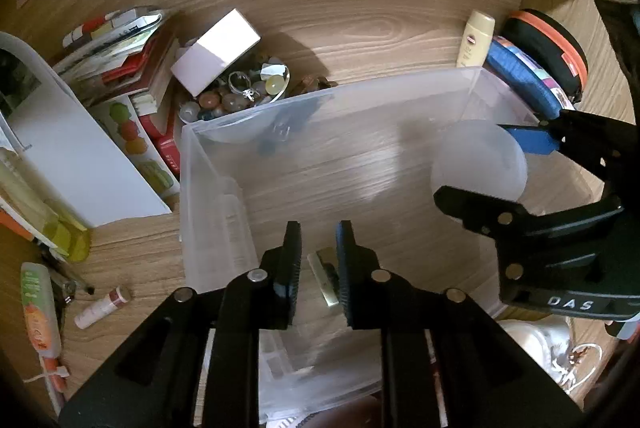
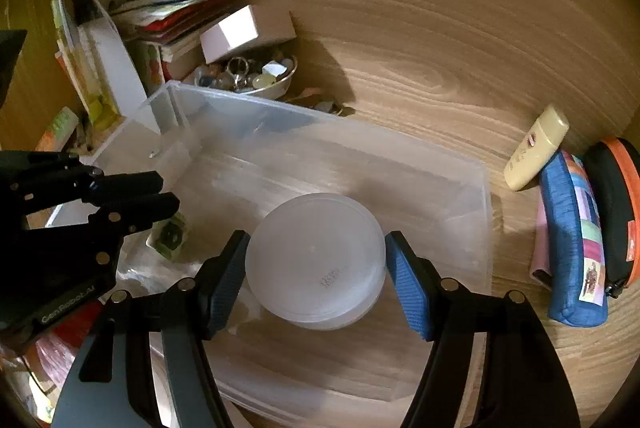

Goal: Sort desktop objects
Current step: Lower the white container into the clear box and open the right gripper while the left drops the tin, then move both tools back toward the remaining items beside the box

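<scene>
- Wood-grain desk (image 2: pixel 400 40) is carrying a clear plastic bin (image 2: pixel 486 188) at its middle, with clutter lying around it.
- Right gripper (image 2: pixel 316 268) is reaching into the bin, its blue pads (image 2: pixel 408 288) standing on either side of a round frosted container (image 2: pixel 316 260); I cannot tell whether both pads are touching it or standing just off it.
- Left gripper (image 1: pixel 318 264) is hovering over the bin's near wall, jaws narrowly parted, with a small pale item (image 1: pixel 324 278) sitting between them; whether it is being pinched is unclear.
- Beside the bin's far left corner a bowl of beads and rings (image 1: pixel 240 92) is sitting under a white box (image 1: pixel 216 52).
- To the right a cream tube (image 2: pixel 536 148), a blue pouch (image 2: pixel 572 240) and an orange-rimmed black case (image 2: pixel 616 204) are lying close together.
</scene>
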`<state>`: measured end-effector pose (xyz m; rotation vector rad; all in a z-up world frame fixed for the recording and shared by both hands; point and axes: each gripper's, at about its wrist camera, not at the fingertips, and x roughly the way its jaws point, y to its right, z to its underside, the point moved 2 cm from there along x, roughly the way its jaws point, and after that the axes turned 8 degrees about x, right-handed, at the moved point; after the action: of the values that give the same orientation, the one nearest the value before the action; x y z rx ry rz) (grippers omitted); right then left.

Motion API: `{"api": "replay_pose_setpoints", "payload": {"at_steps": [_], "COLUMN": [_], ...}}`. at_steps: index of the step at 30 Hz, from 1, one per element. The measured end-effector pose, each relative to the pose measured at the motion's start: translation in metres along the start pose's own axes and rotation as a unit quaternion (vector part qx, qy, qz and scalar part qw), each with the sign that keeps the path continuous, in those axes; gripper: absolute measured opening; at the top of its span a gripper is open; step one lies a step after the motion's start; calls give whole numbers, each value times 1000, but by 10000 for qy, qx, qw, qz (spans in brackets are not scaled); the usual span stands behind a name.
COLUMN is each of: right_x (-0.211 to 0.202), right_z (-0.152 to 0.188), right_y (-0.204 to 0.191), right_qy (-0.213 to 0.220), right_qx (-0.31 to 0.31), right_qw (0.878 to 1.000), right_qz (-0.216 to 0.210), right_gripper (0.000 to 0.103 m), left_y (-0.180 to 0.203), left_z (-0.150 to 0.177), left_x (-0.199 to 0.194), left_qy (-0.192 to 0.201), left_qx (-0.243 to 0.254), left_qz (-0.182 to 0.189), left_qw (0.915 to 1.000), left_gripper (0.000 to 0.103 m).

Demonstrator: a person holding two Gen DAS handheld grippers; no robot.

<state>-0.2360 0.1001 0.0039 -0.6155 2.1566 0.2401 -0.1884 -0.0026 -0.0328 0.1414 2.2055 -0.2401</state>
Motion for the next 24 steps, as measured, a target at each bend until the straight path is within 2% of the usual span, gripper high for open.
{"api": "replay_pose_setpoints", "payload": {"at_steps": [1,3,8,13,24], "right_x": [1,3,-2,-14,-66], "right_z": [0,1,0,0,16], "right_y": [-1,-2,-6,-9,-1], "right_qy": [-15,-64,35,175,594], "right_qx": [-17,-55,-163,-259,-109], "right_qw": [10000,10000,9998,9994,9982], "right_qz": [12,36,102,163,19], "right_gripper": [66,66,65,66,72], "left_y": [-1,-2,-4,-5,-13], "left_z": [0,0,1,2,14], "left_x": [0,0,-1,-9,-66], "left_qy": [5,32,52,140,695], "left_qx": [-20,-72,-107,-180,-193], "left_qz": [14,-11,-6,73,20], "left_qw": [10000,10000,9999,9997,9974], "left_gripper": [32,38,39,49,65]}}
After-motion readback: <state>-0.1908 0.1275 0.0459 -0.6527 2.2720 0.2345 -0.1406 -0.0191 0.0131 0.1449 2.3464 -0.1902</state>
